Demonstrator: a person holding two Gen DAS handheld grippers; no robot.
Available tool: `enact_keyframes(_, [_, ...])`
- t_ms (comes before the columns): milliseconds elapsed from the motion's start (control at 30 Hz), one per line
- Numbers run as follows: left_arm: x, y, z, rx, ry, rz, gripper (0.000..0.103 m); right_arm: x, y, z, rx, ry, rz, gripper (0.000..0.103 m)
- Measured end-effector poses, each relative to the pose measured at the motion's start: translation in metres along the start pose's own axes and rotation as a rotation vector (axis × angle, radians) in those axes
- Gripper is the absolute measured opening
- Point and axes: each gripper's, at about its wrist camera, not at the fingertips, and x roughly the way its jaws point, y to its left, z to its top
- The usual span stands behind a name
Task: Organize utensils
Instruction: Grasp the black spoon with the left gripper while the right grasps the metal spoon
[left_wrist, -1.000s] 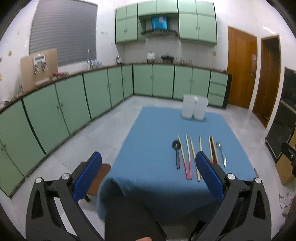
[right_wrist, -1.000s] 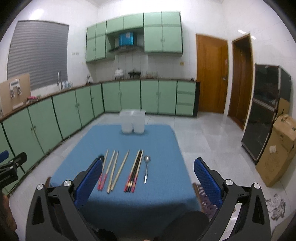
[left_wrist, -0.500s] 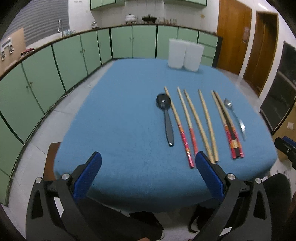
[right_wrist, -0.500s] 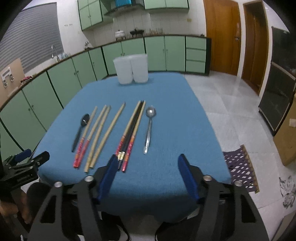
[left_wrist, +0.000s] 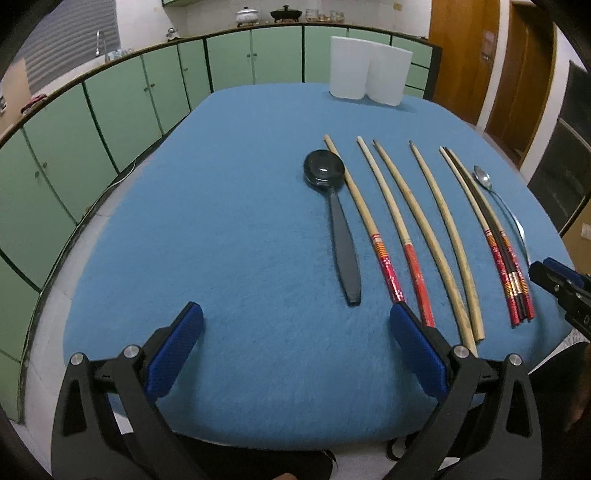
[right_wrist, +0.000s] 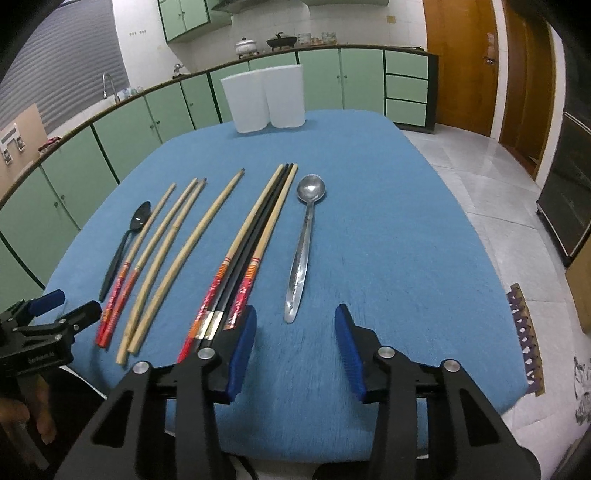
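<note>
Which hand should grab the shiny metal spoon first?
Right, probably. The right gripper is open with the metal spoon handle just ahead, between its jaws. The left gripper sits nearer the black spoon.

Both tools moved nearer the table (left_wrist: 229, 206); right tool (right_wrist: 295, 325) narrowed.

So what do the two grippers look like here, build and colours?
Both match: the left gripper and right gripper have black plastic frames with triangular cut-outs, silver bolt heads and ridged blue finger pads. Small white lettering, unreadable, marks the left gripper's body in the right view. No cables visible.
</note>
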Motion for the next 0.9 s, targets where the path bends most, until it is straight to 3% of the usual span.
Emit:
enact_keyframes(267, [0.008,-0.002,0.006,0.002,-0.029,0.001,0.096,0.008,-0.001,0.005,-0.043,-0.041,-0.011,0.030])
enact_keyframes(433, [0.003,-0.010,0.007,0.024,-0.065,-0.030,0.063,0.010,-0.001,0.005,-0.054,-0.059,-0.012,0.022])
enact_keyframes(567, [0.001,-0.016,0.008,0.030,-0.079,-0.048,0.050,0.010,0.001,0.005,-0.067,-0.069,-0.011,0.019])
enact_keyframes(733, [-0.001,-0.016,0.008,0.030,-0.081,-0.078,0.024,0.011,0.001,0.006,-0.068,-0.076,-0.001,0.013])
enact_keyframes(900, [0.000,-0.013,0.013,0.001,-0.055,-0.114,0.012,0.011,0.001,0.008,-0.063,-0.075,0.002,0.012])
